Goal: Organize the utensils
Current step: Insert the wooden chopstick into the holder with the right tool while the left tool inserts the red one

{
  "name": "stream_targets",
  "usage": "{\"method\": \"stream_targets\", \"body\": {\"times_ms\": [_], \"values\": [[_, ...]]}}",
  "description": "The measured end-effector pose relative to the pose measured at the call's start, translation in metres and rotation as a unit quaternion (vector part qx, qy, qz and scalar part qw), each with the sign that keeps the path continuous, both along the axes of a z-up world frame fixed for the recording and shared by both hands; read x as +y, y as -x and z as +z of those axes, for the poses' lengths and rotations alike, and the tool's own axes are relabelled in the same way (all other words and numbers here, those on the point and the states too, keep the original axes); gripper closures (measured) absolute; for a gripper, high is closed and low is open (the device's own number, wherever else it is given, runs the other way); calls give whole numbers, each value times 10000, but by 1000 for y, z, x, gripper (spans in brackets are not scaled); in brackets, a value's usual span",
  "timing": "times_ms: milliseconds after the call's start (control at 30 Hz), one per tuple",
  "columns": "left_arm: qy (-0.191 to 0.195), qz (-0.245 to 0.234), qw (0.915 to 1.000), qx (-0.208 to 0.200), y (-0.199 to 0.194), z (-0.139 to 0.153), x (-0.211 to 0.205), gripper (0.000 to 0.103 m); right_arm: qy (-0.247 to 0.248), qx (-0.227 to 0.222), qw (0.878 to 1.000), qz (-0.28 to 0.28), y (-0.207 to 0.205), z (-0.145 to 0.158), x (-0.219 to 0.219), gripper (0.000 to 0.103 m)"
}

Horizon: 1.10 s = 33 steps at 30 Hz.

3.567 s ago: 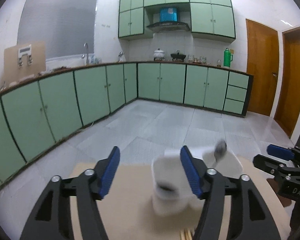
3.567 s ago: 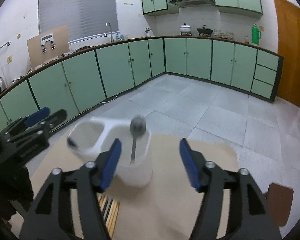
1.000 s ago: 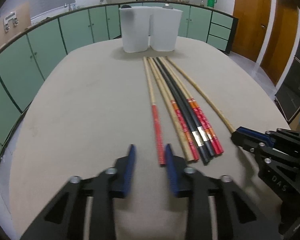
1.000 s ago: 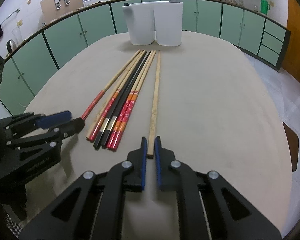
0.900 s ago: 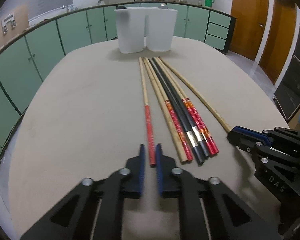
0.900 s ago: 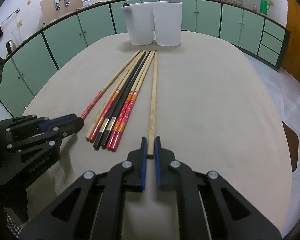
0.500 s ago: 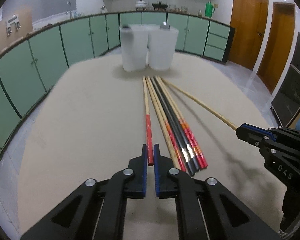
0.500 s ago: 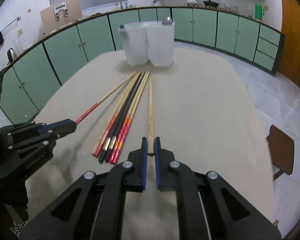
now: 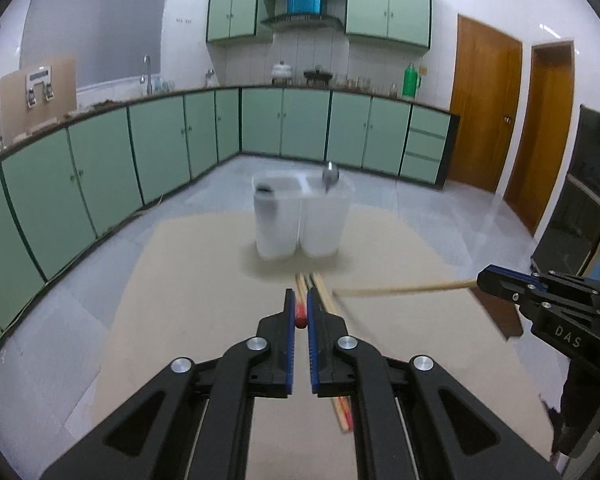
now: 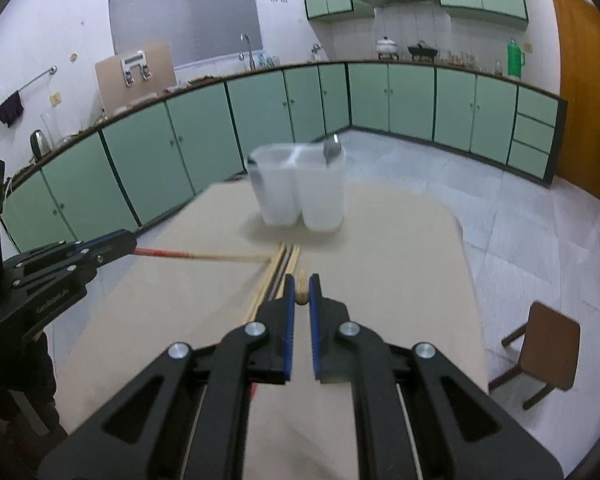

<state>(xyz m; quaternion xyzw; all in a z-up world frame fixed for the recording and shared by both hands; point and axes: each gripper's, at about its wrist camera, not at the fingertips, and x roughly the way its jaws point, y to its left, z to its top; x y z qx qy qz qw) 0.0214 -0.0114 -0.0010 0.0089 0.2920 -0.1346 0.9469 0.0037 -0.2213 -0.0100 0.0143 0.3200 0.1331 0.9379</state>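
Note:
My left gripper point(image 9: 299, 312) is shut on a red-ended chopstick point(image 9: 300, 321), lifted off the table; the same chopstick shows in the right wrist view point(image 10: 180, 255) sticking out of the left gripper point(image 10: 128, 242). My right gripper point(image 10: 301, 294) is shut on a plain wooden chopstick point(image 10: 301, 287), also lifted; it shows in the left wrist view point(image 9: 404, 289) held by the right gripper point(image 9: 486, 278). Several more chopsticks point(image 9: 320, 292) lie on the beige table point(image 9: 204, 288). Two white holder cups point(image 9: 300, 220) stand at the far end, the right one with a spoon point(image 9: 331, 171).
The table's far edge lies just behind the cups point(image 10: 300, 196). A small brown stool point(image 10: 548, 346) stands on the floor to the right. Green kitchen cabinets point(image 10: 400, 100) line the walls beyond.
Both grippers closed on a chopstick each and have lifted them off the table. The views have risen and tilted up from the table toward the cups.

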Motion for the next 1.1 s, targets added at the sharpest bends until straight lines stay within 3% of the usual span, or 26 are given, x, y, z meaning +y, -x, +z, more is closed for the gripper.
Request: {"method": "stream_targets", "body": {"times_ms": [233, 567, 800, 1100], "values": [[11, -124, 9994, -332, -22, 33, -2, 97, 164, -195, 9994, 244, -26, 43, 7, 97], [237, -299, 9984, -416, -38, 57, -1, 97, 171, -360, 9978, 526, -54, 88, 8, 97], [251, -361, 9948, -917, -59, 99, -7, 97, 85, -779, 9958, 481, -75, 130, 2, 97], [388, -291, 9864, -1570, -123, 163, -21, 97, 10, -1056, 9941, 256, -134, 166, -6, 97]]}}
